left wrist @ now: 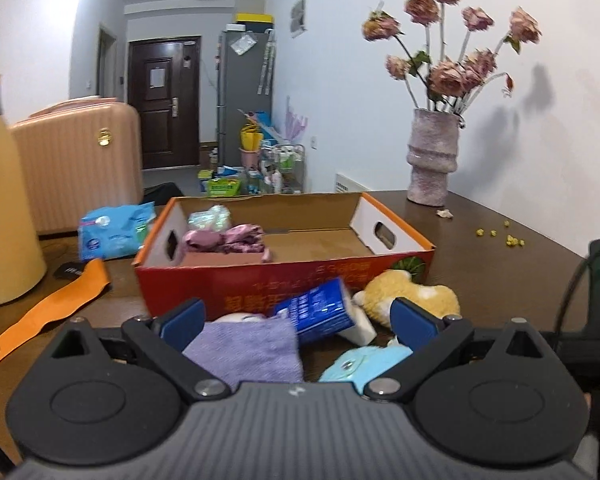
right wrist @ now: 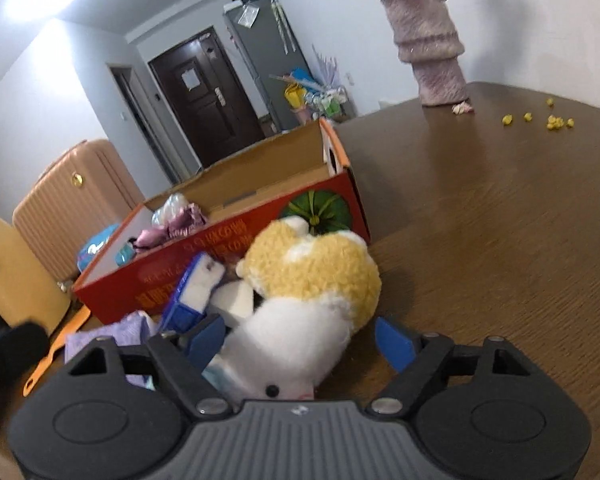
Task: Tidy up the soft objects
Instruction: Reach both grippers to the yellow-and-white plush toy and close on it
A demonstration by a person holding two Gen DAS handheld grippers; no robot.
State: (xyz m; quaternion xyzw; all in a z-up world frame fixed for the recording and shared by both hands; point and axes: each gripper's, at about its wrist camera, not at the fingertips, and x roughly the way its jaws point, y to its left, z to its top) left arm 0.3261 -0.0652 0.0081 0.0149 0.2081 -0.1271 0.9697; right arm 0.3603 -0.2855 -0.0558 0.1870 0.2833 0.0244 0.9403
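Partly done — pink cloth [left wrist: 224, 240] already in box [left wrist: 284, 280]; plush [right wrist: 312, 280], purple towel [left wrist: 244, 348] left on desk [right wrist: 500, 220]. Both claws [left wrist: 296, 316] [right wrist: 300, 340] held open, nothing gripped.

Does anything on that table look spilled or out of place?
Yes. Small yellow crumbs lie scattered on the bare table past the vase, with a fallen petal at its foot. They look dropped, not placed.

Each gripper [left wrist: 296, 316] [right wrist: 300, 338] has blue pads, black linkages, silver screws, ribbed grey body.
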